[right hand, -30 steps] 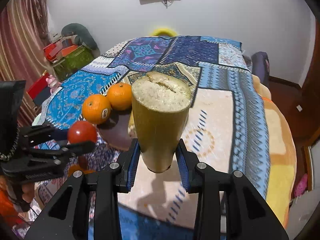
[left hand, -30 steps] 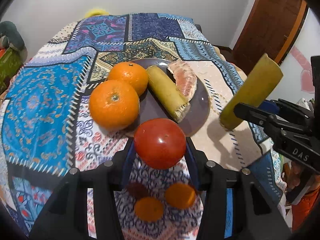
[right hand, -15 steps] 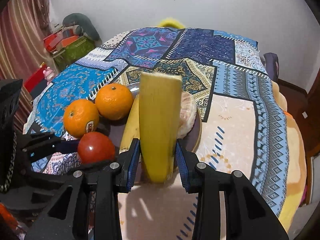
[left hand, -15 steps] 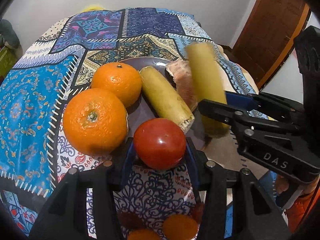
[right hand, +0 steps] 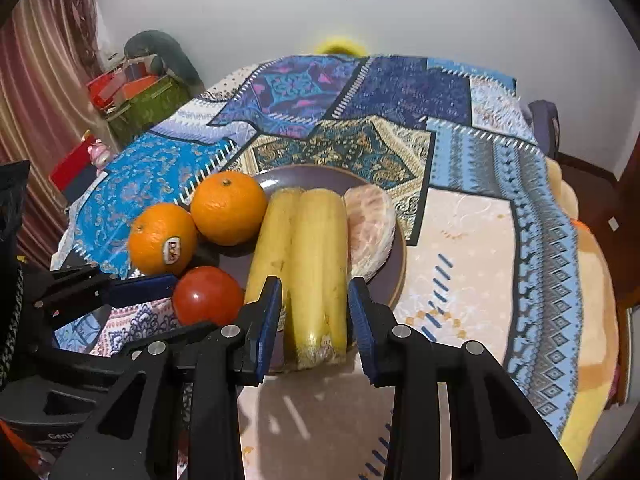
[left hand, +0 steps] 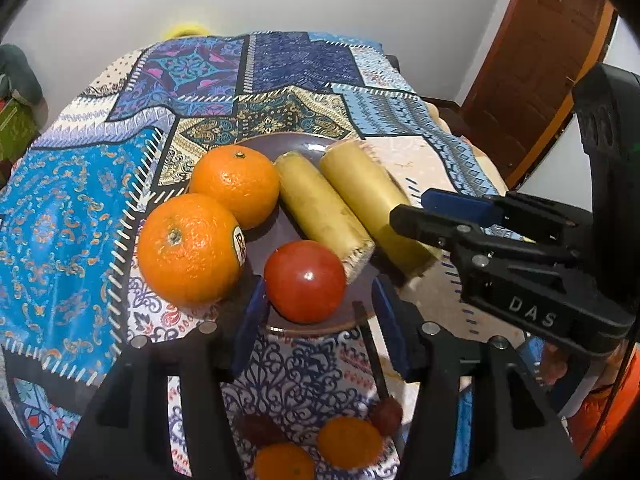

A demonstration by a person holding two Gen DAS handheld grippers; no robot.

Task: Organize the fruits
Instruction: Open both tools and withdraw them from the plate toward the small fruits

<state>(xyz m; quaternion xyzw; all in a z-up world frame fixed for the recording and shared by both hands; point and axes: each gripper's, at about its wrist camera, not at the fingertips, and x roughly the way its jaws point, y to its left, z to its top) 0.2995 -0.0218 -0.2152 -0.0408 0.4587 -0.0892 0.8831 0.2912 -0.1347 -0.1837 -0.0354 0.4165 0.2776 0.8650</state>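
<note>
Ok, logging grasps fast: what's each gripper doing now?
Left gripper: open, tomato sits between its fingers on the plate.
Right gripper: open around the banana piece.

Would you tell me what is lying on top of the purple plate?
On the plate: tomato, two bananas, a peeled citrus piece, one orange. They cover most of its surface.

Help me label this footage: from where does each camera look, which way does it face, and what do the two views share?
Left wrist: sits on the left gripper, looking forward between its own open fingers at the round red tomato on the dark purple plate; the right gripper enters from the right.
Right wrist: sits on the right gripper, fingers open astride the wrapped yellow banana piece; the left gripper shows at left.
Shared: plate, tomato, both oranges, both banana pieces, patchwork cloth.
</note>
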